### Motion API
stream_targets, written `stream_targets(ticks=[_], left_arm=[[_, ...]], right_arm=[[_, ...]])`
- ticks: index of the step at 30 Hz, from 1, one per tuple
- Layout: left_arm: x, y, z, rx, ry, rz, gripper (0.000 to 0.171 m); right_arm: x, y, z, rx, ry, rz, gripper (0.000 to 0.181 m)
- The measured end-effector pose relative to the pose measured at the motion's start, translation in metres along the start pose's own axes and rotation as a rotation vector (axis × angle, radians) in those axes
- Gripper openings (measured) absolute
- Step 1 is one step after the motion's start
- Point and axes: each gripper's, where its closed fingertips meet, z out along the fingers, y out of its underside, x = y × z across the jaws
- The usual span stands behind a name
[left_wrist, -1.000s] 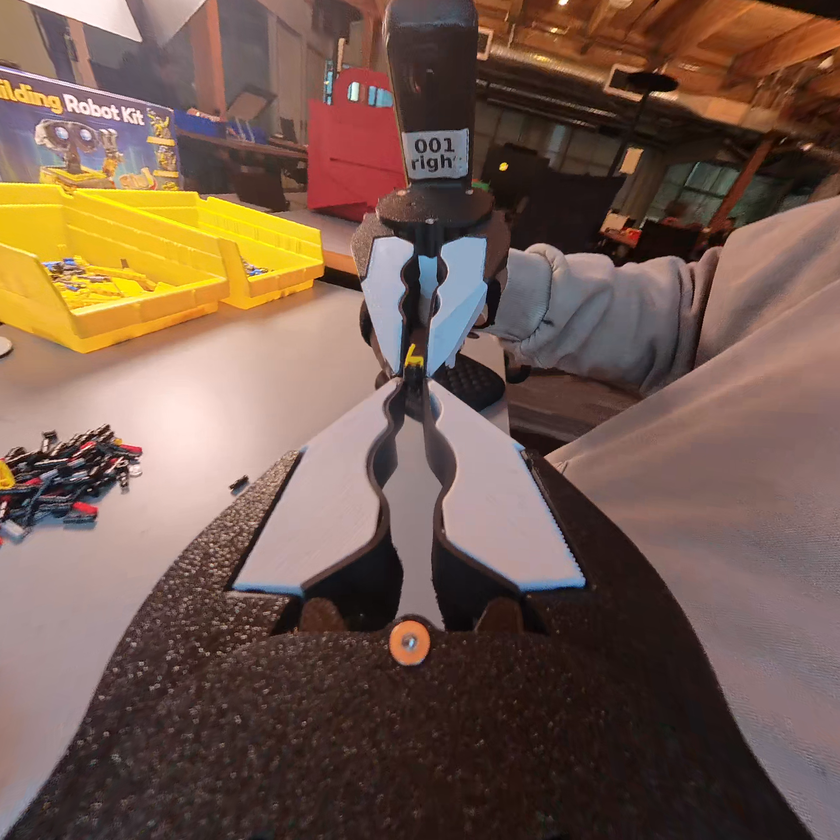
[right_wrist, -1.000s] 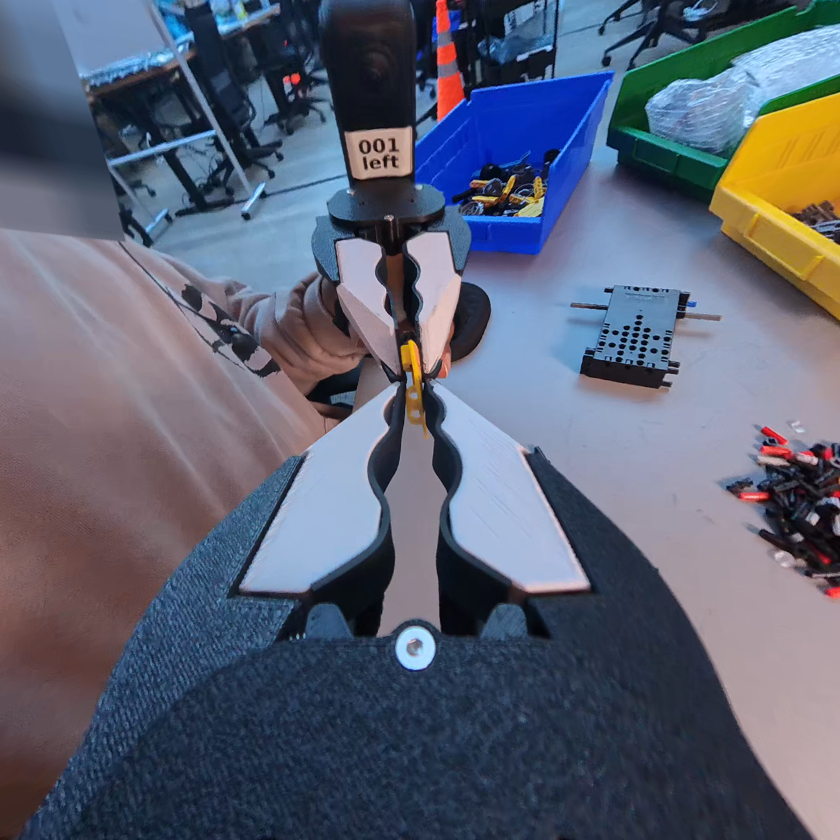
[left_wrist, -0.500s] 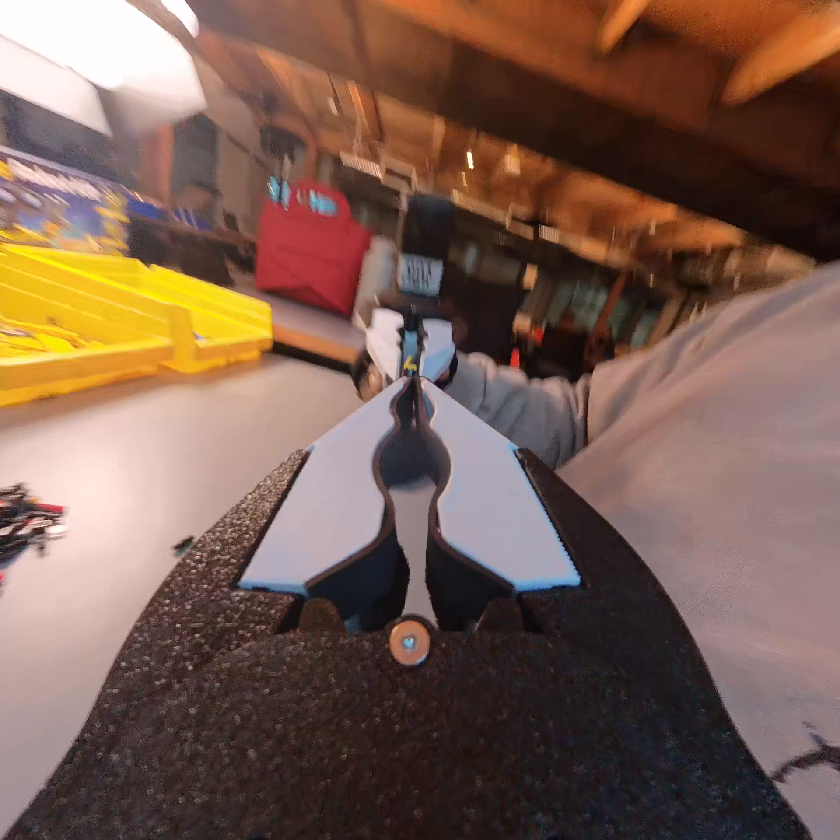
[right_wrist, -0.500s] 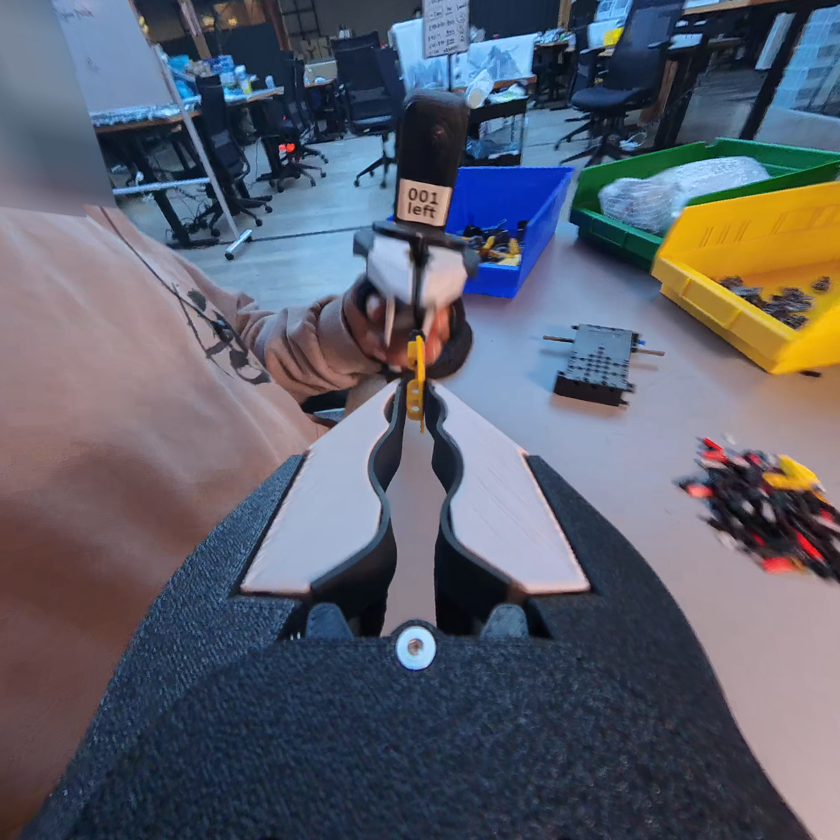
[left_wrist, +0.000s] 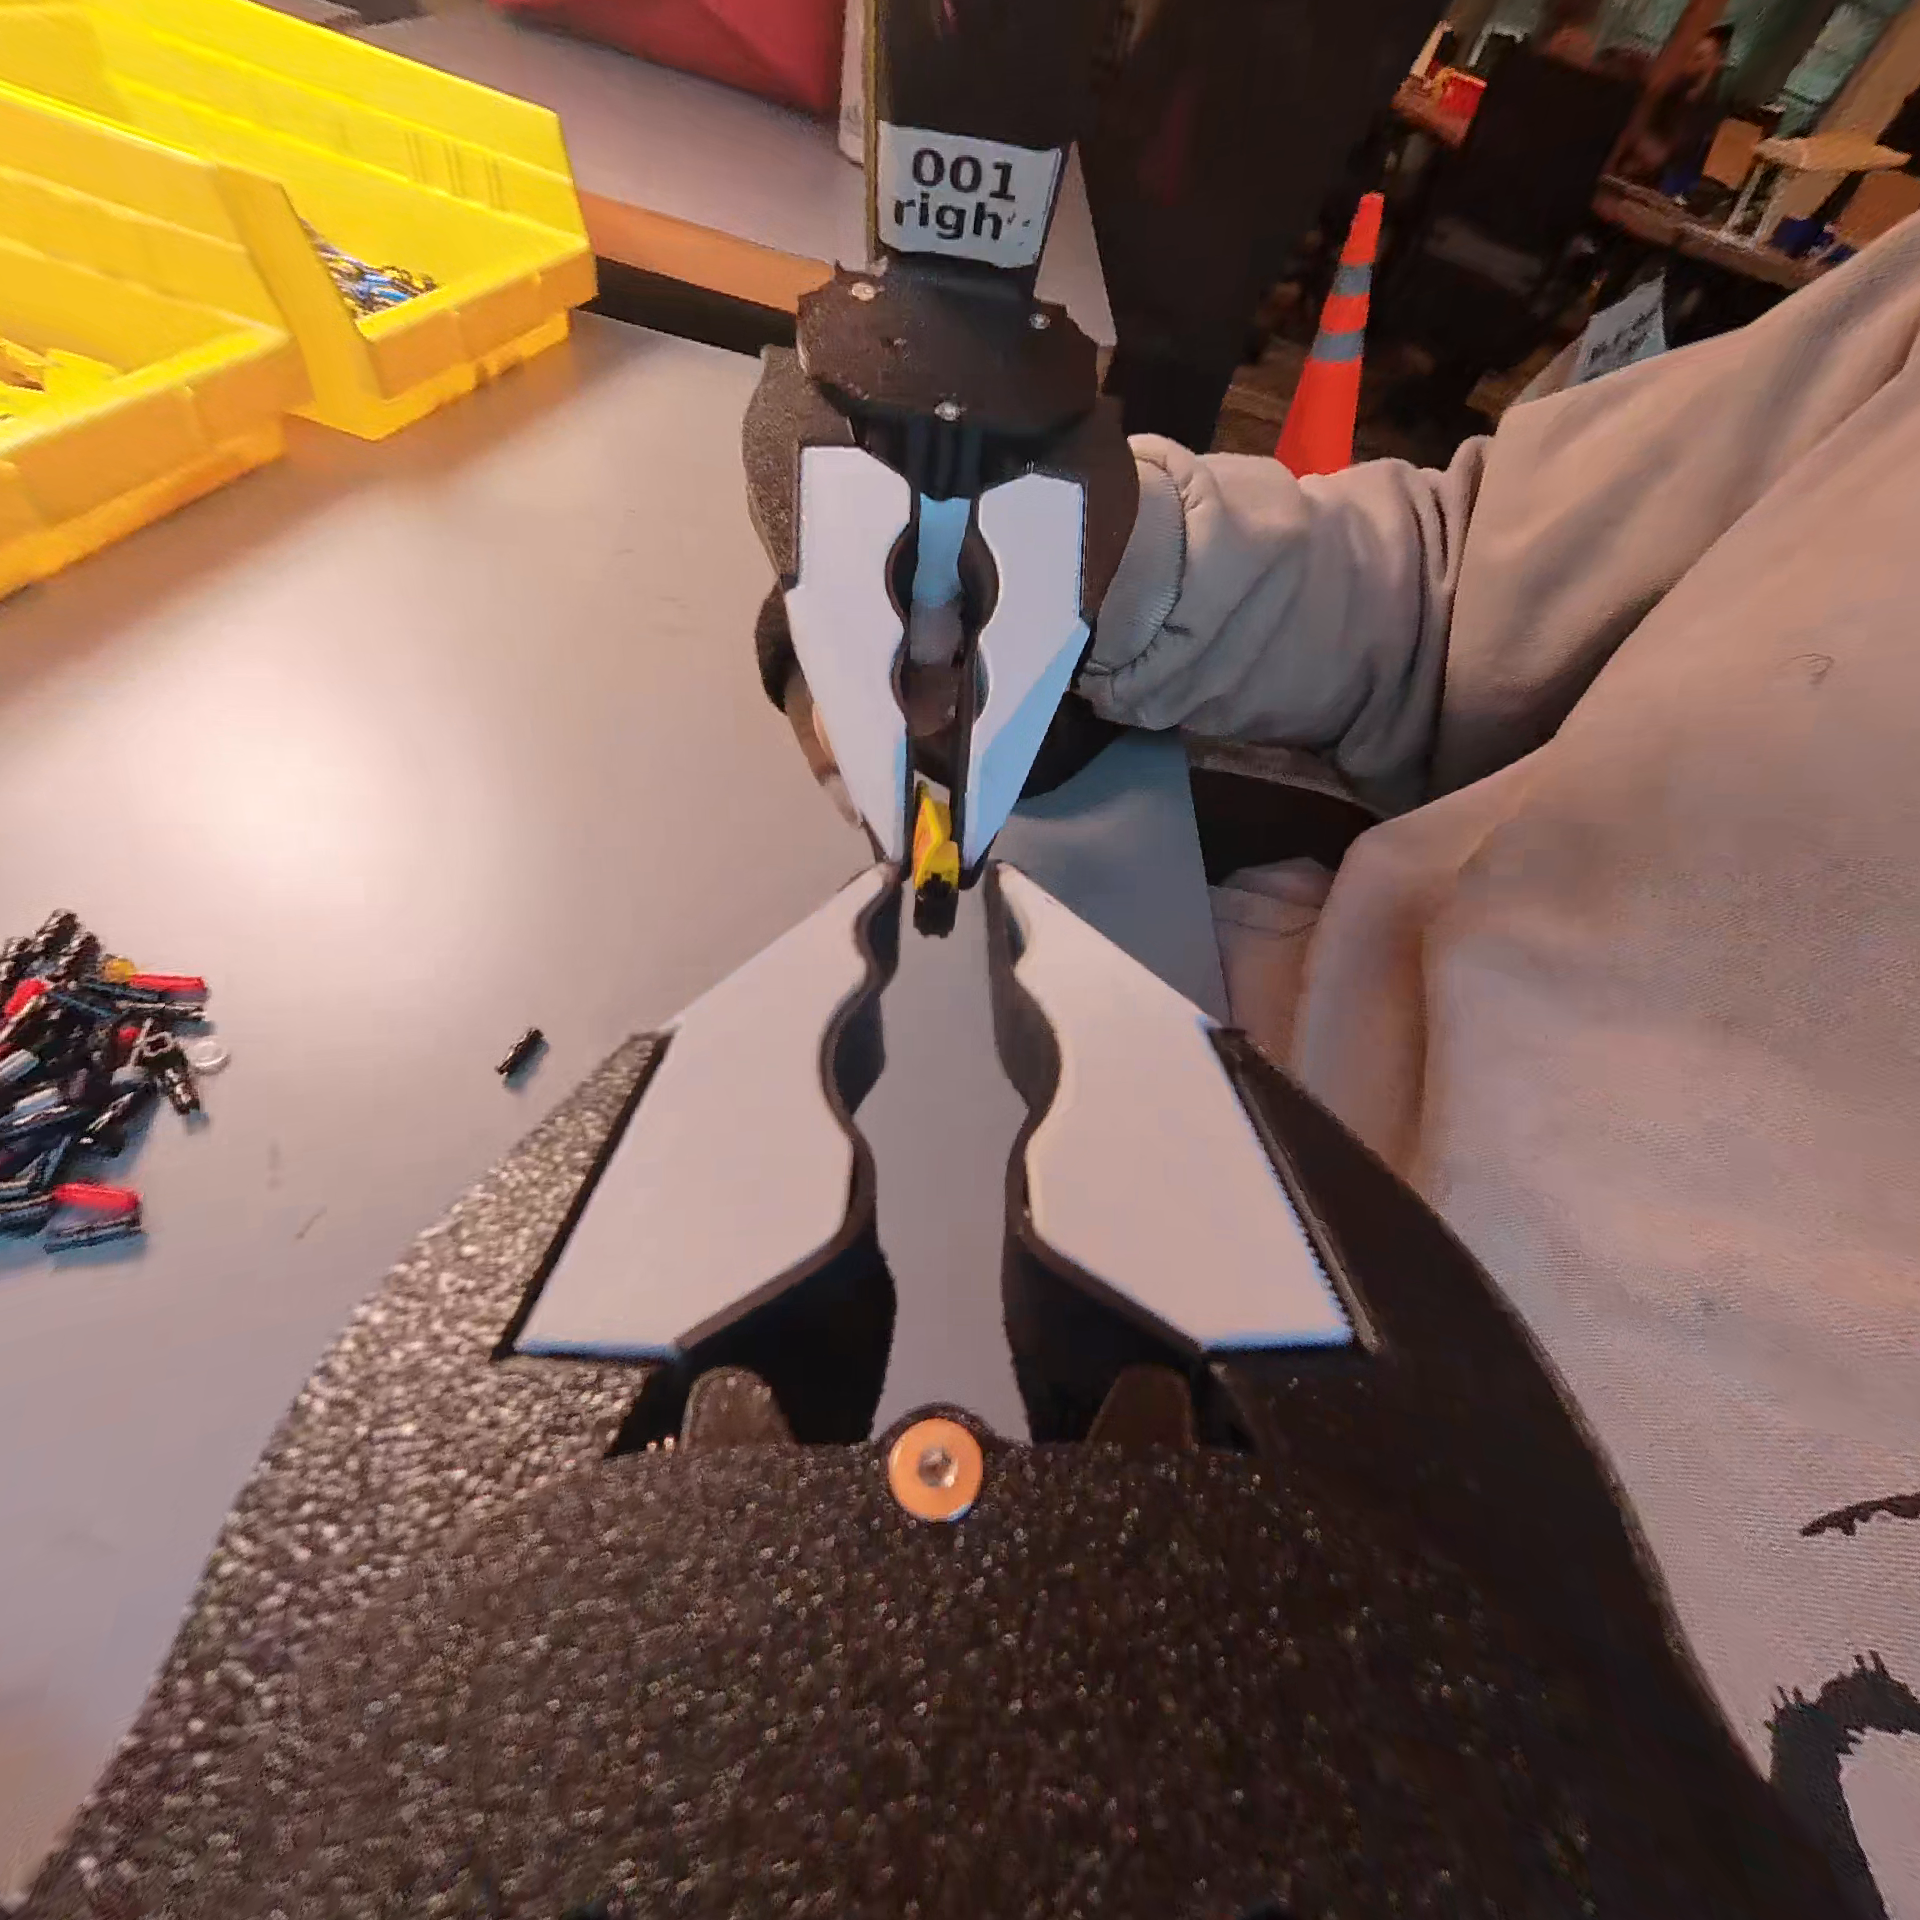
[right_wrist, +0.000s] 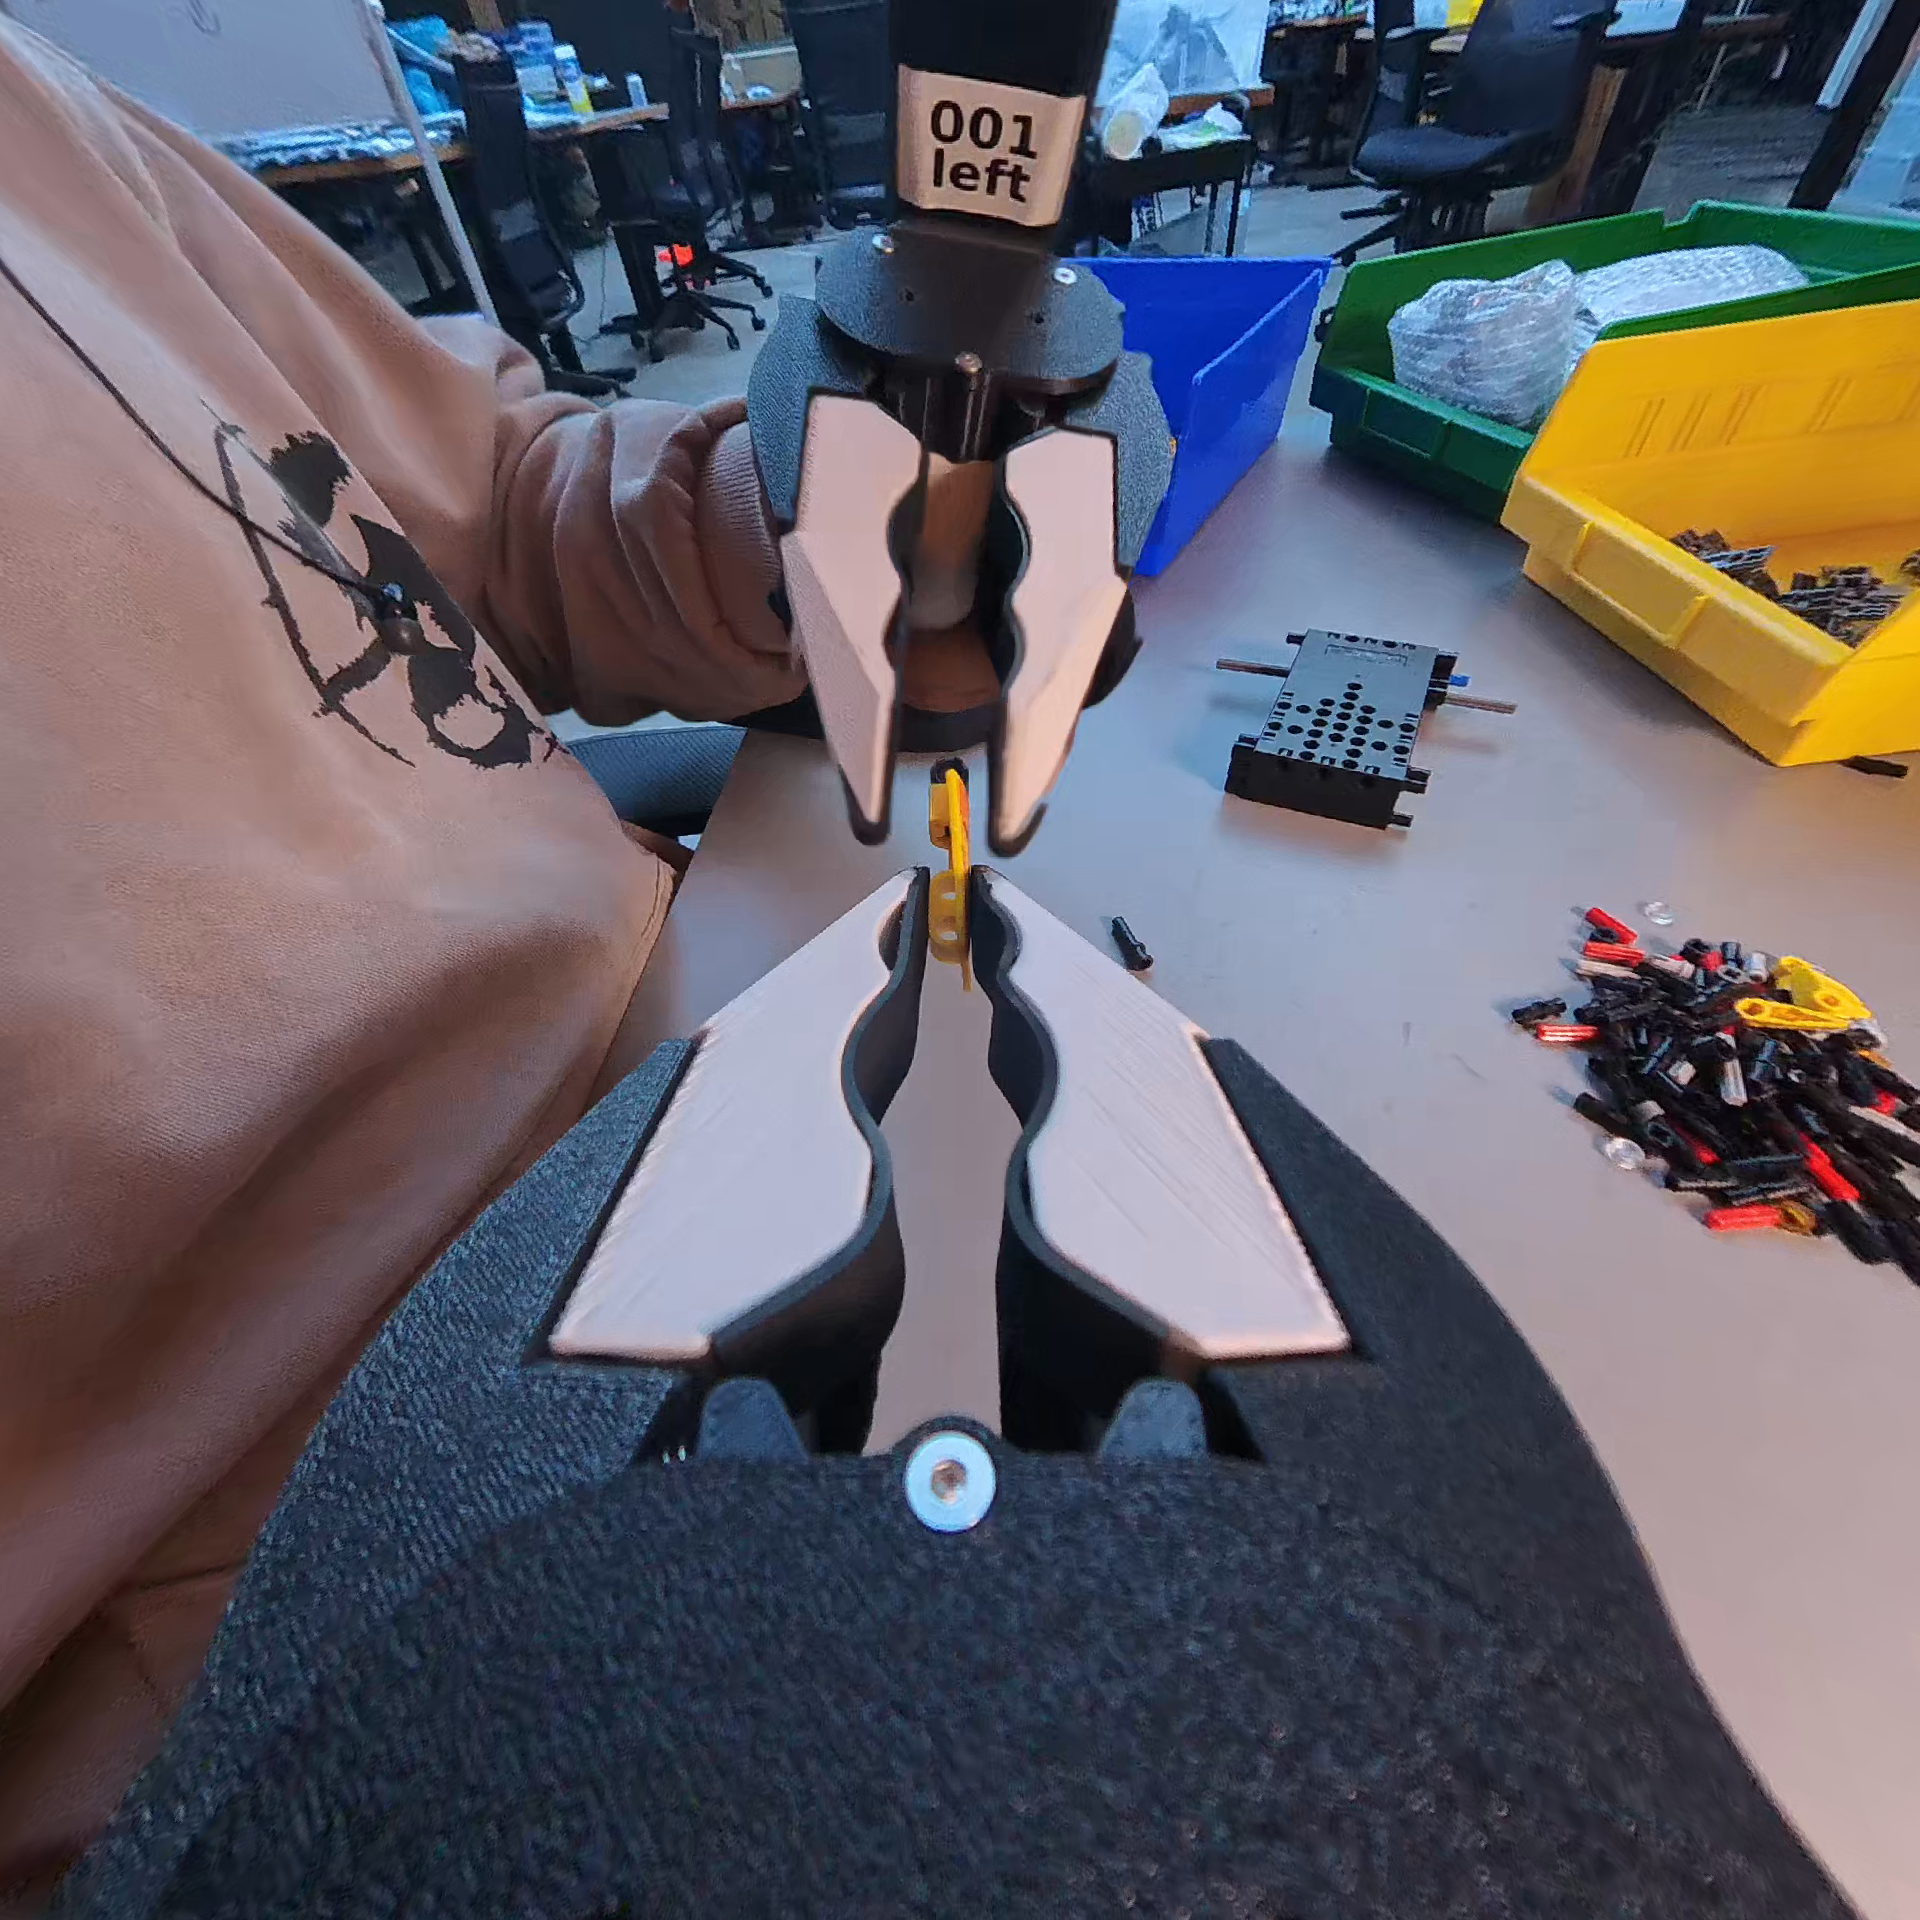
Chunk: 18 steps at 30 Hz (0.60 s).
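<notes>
Grey desk (right_wrist: 1351, 935) lies below both claws. Right claw (right_wrist: 948, 881) pinches a yellow part (right_wrist: 948, 914) at its tips; left claw (left_wrist: 940, 883), spread, faces it, tips flanking the part's black-pinned far end.

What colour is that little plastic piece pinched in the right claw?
Yellow. The plastic piece has round holes and a black peg at its far end; the right wrist view shows it best.

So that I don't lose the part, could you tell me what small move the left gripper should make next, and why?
Probably close the left gripper gently on the black pin: its jaws stand open either side of the pin, which sits at the end of the yellow piece clamped in the right gripper.
</notes>
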Motion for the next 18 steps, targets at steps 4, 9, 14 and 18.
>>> stream_targets(ticks=[4, 9, 14, 18], left_arm=[[-0.007, 0.004, 0.006, -0.060, 0.010, 0.032, 0.007], [-0.017, 0.010, 0.006, -0.101, 0.004, 0.062, 0.006], [-0.029, 0.000, 0.000, -0.029, 0.001, 0.036, 0.006], [-0.039, -0.007, -0.003, 0.067, 0.007, 0.000, 0.006]], right_arm=[[0.004, 0.003, -0.003, 0.007, -0.017, 0.010, 0.006], [0.013, 0.009, -0.007, -0.003, -0.041, 0.022, 0.006], [0.025, 0.002, -0.006, 0.024, -0.050, 0.019, 0.006], [0.036, -0.003, -0.008, 0.057, -0.051, 0.015, 0.006]])
